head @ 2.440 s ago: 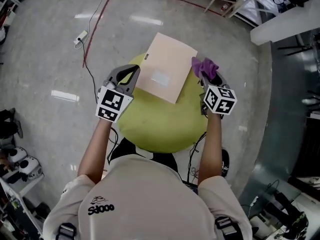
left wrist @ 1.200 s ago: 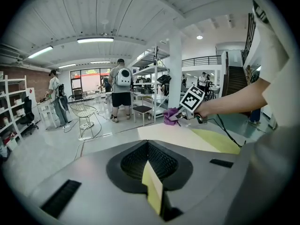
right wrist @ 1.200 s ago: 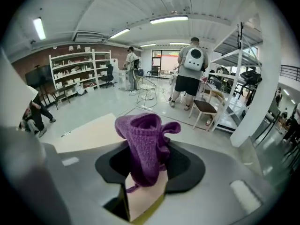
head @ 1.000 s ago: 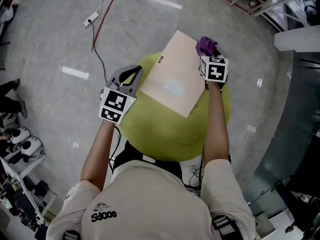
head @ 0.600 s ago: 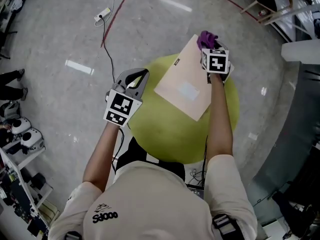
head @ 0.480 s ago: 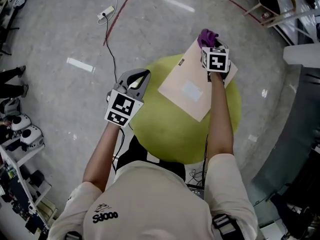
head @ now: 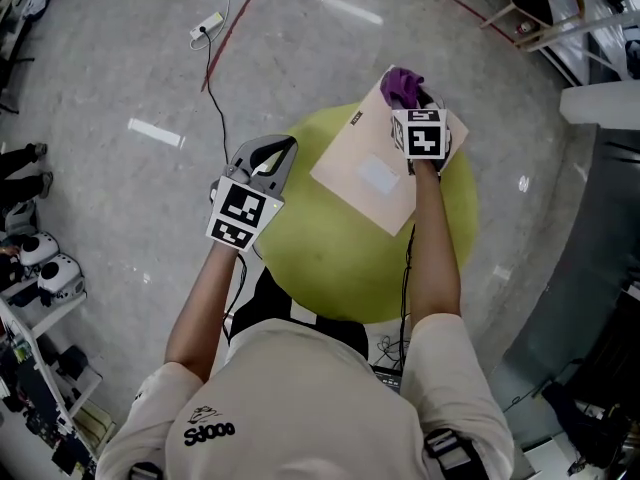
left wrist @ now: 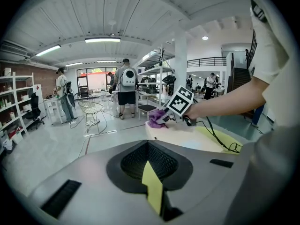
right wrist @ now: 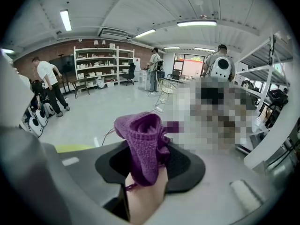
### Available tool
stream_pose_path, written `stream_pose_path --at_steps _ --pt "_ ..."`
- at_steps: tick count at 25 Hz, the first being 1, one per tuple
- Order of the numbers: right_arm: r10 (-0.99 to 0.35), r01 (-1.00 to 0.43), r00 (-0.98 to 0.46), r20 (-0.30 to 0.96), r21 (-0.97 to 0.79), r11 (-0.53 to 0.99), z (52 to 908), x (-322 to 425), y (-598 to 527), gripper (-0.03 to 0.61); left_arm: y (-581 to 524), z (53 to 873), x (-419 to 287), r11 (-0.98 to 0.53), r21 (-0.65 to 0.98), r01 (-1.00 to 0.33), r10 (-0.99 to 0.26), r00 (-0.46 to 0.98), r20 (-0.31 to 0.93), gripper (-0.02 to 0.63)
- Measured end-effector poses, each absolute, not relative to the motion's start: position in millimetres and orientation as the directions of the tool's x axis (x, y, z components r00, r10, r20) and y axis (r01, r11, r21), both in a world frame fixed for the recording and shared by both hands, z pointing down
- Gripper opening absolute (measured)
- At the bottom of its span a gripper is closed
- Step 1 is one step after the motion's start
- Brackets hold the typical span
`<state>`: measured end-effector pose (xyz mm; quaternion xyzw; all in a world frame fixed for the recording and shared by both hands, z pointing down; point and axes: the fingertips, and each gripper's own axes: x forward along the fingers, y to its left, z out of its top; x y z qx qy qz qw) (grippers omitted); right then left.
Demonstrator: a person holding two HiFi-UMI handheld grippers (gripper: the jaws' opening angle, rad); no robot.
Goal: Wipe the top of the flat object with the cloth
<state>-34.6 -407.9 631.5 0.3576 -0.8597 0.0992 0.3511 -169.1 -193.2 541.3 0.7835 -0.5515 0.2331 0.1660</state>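
— What carries it all?
— A round yellow-green table top (head: 330, 258). It spreads beneath the right claw (head: 413, 103) and to the right of the left claw (head: 270, 148), whose tips hang at its left rim.
— And what lies on it?
— Only a beige flat board (head: 365, 173), right under the right claw, the one that holds the purple cloth (head: 400, 83). Its far corner juts past the rim.
— Below the table?
— A grey floor (head: 120, 68). Beyond the left claw and a little to its left lies a white power strip (head: 208, 26). A black cable (head: 212, 78) runs from it toward that claw, and a red line (head: 235, 23) passes close by.
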Motion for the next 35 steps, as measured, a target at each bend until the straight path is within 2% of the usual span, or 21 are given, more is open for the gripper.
stream_pose_path --at_steps 13,19,25,35 --pt "-0.607 -0.797 -0.381 0.697 0.085 0.598 630.8 107.9 -368.8 0.178 -206.2 533.5 -100.7 -0.442 0.004 -0.897 -0.761 0.377 0.529 0.005" --pt "-0.615 -0.851 -0.332 0.715 0.054 0.522 634.8 140.4 -347.9 0.178 -203.0 533.0 -95.4 -0.458 -0.001 -0.889 -0.753 0.387 0.532 0.005" --pt "-0.608 -0.834 -0.357 0.709 0.052 0.550 632.7 100.5 -339.7 0.178 -202.0 527.5 -118.4 -0.437 -0.017 -0.899 -0.766 0.363 0.531 0.006" --pt "-0.512 -0.703 -0.491 0.705 0.026 0.710 637.1 -40.7 -319.7 0.178 -186.8 522.9 -171.5 -0.399 -0.038 -0.916 -0.776 0.314 0.547 0.005"
